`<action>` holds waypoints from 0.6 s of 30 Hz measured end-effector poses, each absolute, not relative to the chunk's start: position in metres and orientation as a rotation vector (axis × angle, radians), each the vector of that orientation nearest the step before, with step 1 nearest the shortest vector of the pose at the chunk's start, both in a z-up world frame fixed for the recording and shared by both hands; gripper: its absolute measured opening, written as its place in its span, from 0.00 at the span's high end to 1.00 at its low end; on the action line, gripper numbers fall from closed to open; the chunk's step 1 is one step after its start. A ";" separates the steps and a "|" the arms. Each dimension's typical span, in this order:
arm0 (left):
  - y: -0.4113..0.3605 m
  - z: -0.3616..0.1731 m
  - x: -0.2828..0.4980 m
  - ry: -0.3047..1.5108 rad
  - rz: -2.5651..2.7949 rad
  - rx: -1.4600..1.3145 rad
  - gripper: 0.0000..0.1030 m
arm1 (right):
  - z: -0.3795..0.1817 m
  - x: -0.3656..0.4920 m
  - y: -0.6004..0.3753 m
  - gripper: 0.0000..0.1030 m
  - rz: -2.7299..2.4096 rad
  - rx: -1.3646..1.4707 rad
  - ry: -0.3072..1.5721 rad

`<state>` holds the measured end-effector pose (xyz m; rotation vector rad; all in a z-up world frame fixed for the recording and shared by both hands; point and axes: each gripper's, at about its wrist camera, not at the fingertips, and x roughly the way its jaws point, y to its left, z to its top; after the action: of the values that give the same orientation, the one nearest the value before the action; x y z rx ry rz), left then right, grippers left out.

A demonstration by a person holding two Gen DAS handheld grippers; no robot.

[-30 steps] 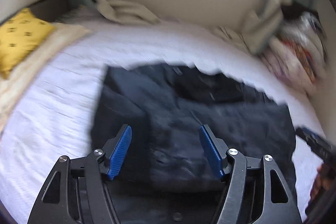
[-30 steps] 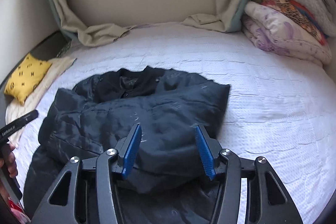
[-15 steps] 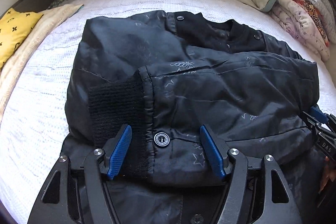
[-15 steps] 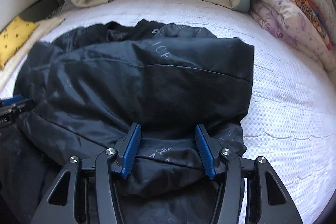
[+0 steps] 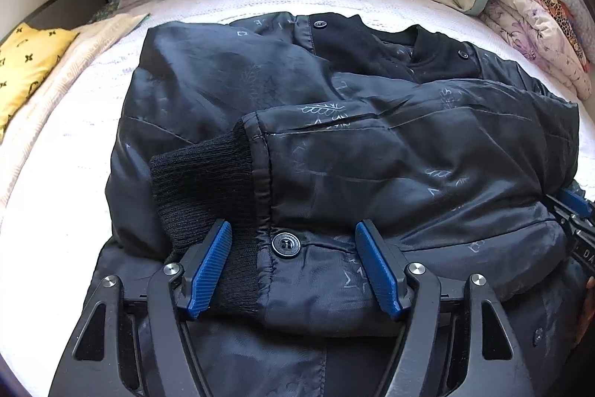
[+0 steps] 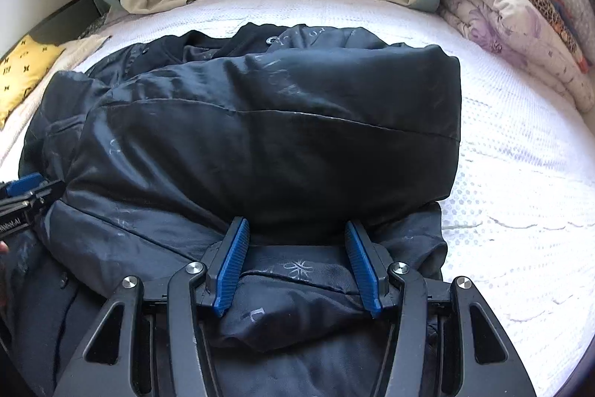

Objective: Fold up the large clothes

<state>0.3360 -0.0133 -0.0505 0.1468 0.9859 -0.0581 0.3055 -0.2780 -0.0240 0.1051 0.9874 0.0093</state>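
Lying sleeves-folded on the white bed (image 5: 93, 144), the black jacket (image 5: 334, 144) is being straddled at its near edge by both unclenched grippers, left gripper (image 5: 293, 270) and right gripper (image 6: 295, 266), apparently needing deep, level bites before folding.

Little can be read. On the jacket (image 5: 372, 151), pale printed letters are scattered over the dark fabric: a single "L" (image 6: 256, 314) shows on the fold lying between the right claw's (image 6: 296, 266) fingers, and curved lettering near the collar is too faint to make out. The right claw's body, seen from the left wrist, bears "DA" (image 5: 588, 253), cut off by the frame edge. The snap button (image 5: 285, 243) carries an unclear mark.
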 end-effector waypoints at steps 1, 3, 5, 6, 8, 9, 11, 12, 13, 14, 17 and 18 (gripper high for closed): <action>-0.014 -0.050 0.335 0.977 -0.055 0.147 0.28 | -0.023 0.306 -0.277 0.50 0.007 0.103 0.989; -0.014 -0.047 0.333 0.970 -0.053 0.147 0.27 | -0.019 0.306 -0.278 0.50 0.005 0.115 0.991; -0.015 -0.043 0.331 0.967 -0.052 0.153 0.27 | -0.010 0.304 -0.280 0.50 0.002 0.133 0.988; -0.015 -0.042 0.331 0.967 -0.053 0.154 0.26 | -0.001 0.302 -0.281 0.49 -0.004 0.138 0.976; -0.016 -0.041 0.330 0.967 -0.056 0.157 0.25 | 0.020 0.291 -0.281 0.44 -0.011 0.149 0.901; -0.015 -0.041 0.330 0.968 -0.056 0.157 0.25 | 0.028 0.286 -0.279 0.41 -0.007 0.148 0.872; -0.015 -0.041 0.331 0.970 -0.054 0.157 0.25 | 0.041 0.277 -0.272 0.41 0.018 0.132 0.831; -0.016 -0.041 0.331 0.970 -0.051 0.159 0.25 | 0.042 0.275 -0.270 0.41 0.032 0.127 0.832; -0.016 -0.041 0.331 0.970 -0.050 0.161 0.25 | 0.041 0.273 -0.266 0.41 0.048 0.120 0.844; -0.017 -0.041 0.331 0.969 -0.048 0.163 0.24 | 0.037 0.273 -0.261 0.41 0.065 0.111 0.866; -0.017 -0.042 0.331 0.969 -0.047 0.166 0.24 | 0.020 0.275 -0.253 0.41 0.061 0.071 0.919; -0.017 -0.042 0.331 0.969 -0.047 0.166 0.24 | 0.016 0.276 -0.252 0.40 0.060 0.065 0.928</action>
<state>0.3309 -0.0170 -0.0418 0.1661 0.9688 -0.0466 0.2762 -0.2522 0.0160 0.0652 0.9281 0.0600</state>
